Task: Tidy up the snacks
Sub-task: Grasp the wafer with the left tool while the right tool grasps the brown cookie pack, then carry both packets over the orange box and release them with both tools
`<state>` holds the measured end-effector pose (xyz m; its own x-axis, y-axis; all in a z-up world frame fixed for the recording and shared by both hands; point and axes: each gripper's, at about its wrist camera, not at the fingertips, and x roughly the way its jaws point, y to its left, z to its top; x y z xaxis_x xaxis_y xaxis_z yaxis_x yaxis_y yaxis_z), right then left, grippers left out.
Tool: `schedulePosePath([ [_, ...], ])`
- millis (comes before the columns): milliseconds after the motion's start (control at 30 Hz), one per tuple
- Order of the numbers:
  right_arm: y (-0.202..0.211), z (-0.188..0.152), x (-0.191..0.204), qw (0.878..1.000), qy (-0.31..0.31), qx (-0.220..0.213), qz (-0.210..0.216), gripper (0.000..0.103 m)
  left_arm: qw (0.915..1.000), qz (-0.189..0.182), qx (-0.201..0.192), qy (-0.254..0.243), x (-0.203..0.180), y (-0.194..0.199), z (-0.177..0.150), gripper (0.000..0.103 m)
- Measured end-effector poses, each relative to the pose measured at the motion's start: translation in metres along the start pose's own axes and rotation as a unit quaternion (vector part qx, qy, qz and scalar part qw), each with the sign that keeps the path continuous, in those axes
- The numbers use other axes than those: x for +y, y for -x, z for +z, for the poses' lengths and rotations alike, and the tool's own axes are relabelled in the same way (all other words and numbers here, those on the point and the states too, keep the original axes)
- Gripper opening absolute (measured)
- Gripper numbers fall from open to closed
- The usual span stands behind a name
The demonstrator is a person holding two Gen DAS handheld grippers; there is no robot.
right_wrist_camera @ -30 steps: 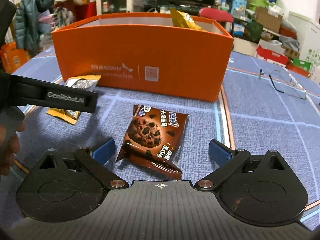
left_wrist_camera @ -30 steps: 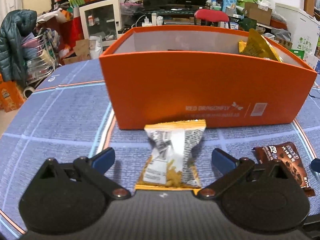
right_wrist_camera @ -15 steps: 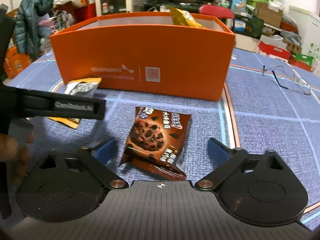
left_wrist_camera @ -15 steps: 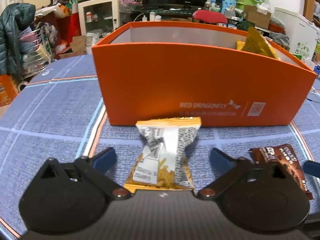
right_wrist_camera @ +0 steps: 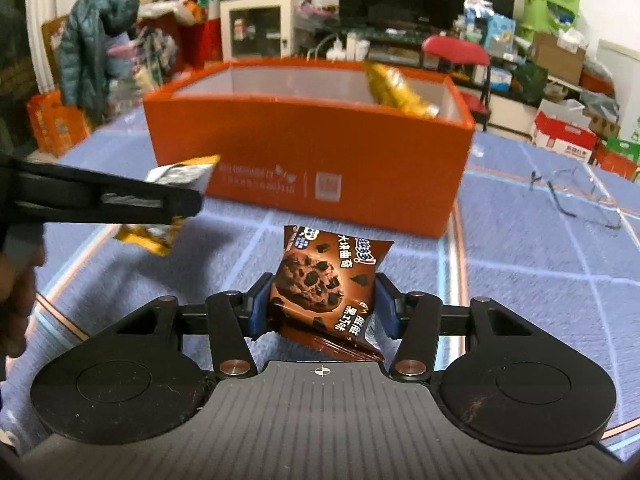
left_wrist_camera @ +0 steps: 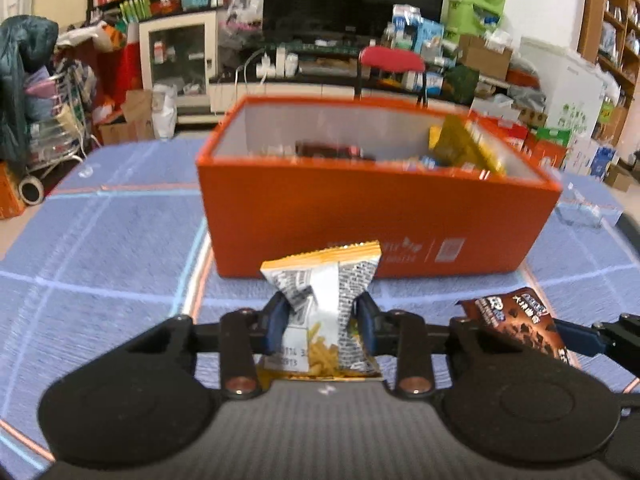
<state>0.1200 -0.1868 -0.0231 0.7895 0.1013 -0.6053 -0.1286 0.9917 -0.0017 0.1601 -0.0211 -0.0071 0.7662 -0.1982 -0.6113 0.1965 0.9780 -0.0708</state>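
My left gripper (left_wrist_camera: 322,322) is shut on a white and yellow snack packet (left_wrist_camera: 326,304) and holds it above the blue cloth, in front of the orange box (left_wrist_camera: 376,220). My right gripper (right_wrist_camera: 322,306) is shut on a brown chocolate cookie packet (right_wrist_camera: 324,288), also lifted off the cloth. The cookie packet also shows in the left wrist view (left_wrist_camera: 516,318). The left gripper's packet also shows in the right wrist view (right_wrist_camera: 176,176). The orange box (right_wrist_camera: 308,160) is open on top and holds a yellow bag (right_wrist_camera: 394,90) and other snacks.
A blue checked cloth (left_wrist_camera: 100,248) covers the table. A pair of glasses (right_wrist_camera: 576,196) lies on it to the right of the box. A cluttered room with a TV, shelves and a red chair (left_wrist_camera: 392,62) lies behind the table.
Both grippers have closed on their packets and lifted them off the cloth. The view has risen, so the inside of the box now shows.
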Motion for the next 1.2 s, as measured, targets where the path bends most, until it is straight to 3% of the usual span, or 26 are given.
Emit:
schedulePosePath([
  [167, 0.042, 0.038, -0.011, 0.997, -0.007, -0.072, 0.000, 0.038, 0.9984, 0.005, -0.055, -0.013, 0.003, 0.035, 0.032, 0.033],
  [367, 0.046, 0.095, -0.018, 0.994, -0.009, -0.112, -0.001, 0.039, 0.9975, 0.003, -0.071, 0.007, 0.020, 0.028, 0.078, 0.033],
  [600, -0.017, 0.162, -0.007, 0.996, 0.001, -0.088, -0.002, 0.039, 0.9980, 0.036, -0.051, 0.005, 0.023, -0.029, 0.129, 0.034],
  [667, -0.040, 0.174, -0.004, 0.998, 0.006, -0.061, -0.011, 0.044, 0.9984, 0.045, -0.033, -0.007, 0.019, -0.046, 0.133, 0.042],
  [700, -0.045, 0.177, -0.003, 0.998, 0.001, -0.057, -0.019, 0.057, 0.9985, 0.049, -0.024, -0.006, 0.019, -0.049, 0.133, 0.049],
  [733, -0.043, 0.178, -0.004, 0.997, -0.008, -0.064, -0.030, 0.070, 0.9983, 0.053, -0.025, -0.002, 0.020, -0.046, 0.133, 0.057],
  [767, -0.038, 0.178, -0.004, 0.997, -0.014, -0.073, -0.032, 0.075, 0.9976, 0.058, -0.036, 0.003, 0.020, -0.038, 0.130, 0.070],
  [833, -0.022, 0.175, -0.004, 0.996, -0.018, -0.083, -0.034, 0.088, 0.9968, 0.067, -0.045, 0.000, 0.019, -0.024, 0.124, 0.072],
  [867, -0.015, 0.171, -0.004, 0.996, -0.019, -0.082, -0.038, 0.089, 0.9965, 0.072, -0.042, -0.004, 0.017, -0.017, 0.120, 0.076],
  [933, 0.005, 0.159, -0.005, 0.995, -0.036, -0.080, -0.050, 0.095, 0.9953, 0.086, -0.044, 0.000, 0.015, -0.001, 0.109, 0.098],
  [967, 0.015, 0.153, -0.004, 0.995, -0.046, -0.076, -0.054, 0.095, 0.9942, 0.096, -0.049, 0.004, 0.014, 0.009, 0.102, 0.102],
  [1200, 0.051, 0.101, 0.022, 0.994, -0.056, -0.033, -0.085, 0.095, 0.9916, 0.122, -0.036, 0.020, 0.017, 0.055, 0.043, 0.102],
])
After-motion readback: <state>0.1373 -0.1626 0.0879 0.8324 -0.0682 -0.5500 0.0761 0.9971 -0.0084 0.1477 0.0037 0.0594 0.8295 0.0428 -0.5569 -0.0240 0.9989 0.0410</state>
